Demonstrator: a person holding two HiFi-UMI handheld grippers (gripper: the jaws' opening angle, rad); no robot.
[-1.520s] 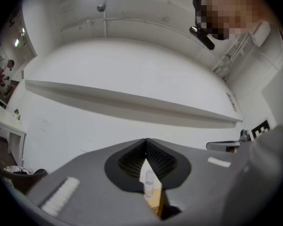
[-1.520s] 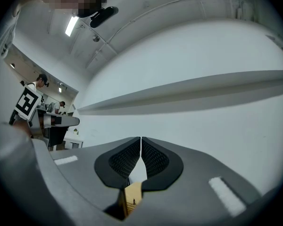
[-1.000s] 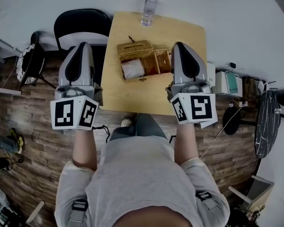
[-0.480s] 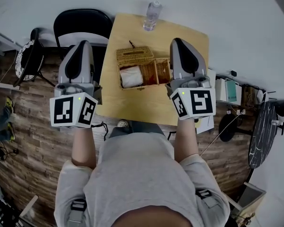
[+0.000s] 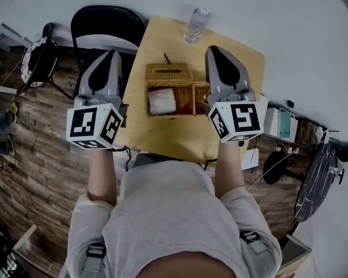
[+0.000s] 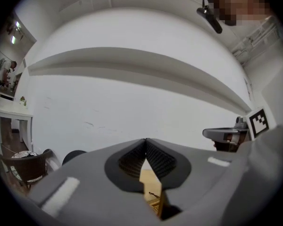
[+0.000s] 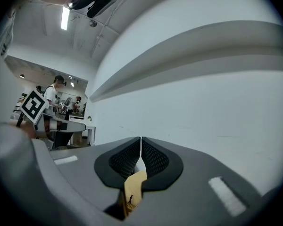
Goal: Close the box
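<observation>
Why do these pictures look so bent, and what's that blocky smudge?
Head view: a wide-angle lens bows the table edges and blackens the corners. Left gripper view: the wall ledge curves into an arc; the blocky patch was added afterwards to hide a face. Right gripper view: same bending, plus a glaring ceiling light.

Above the box (image 5: 191, 99) nothing stands in the way; its lid (image 5: 167, 72) is open, behind the far rim. In front of the box the table (image 5: 168, 135) is bare to its near edge. Left of the box is only a narrow bare strip before the table's edge, and beyond it the left gripper (image 5: 112, 53) hangs over a black chair (image 5: 107, 25). Just right of the box the right gripper (image 5: 211, 50) fills the gap. Behind the box and to its right a bottle (image 5: 196, 25) stands well apart from the lid. Inside the box a white bundle (image 5: 161, 101) takes the left half, and the right half is free.
</observation>
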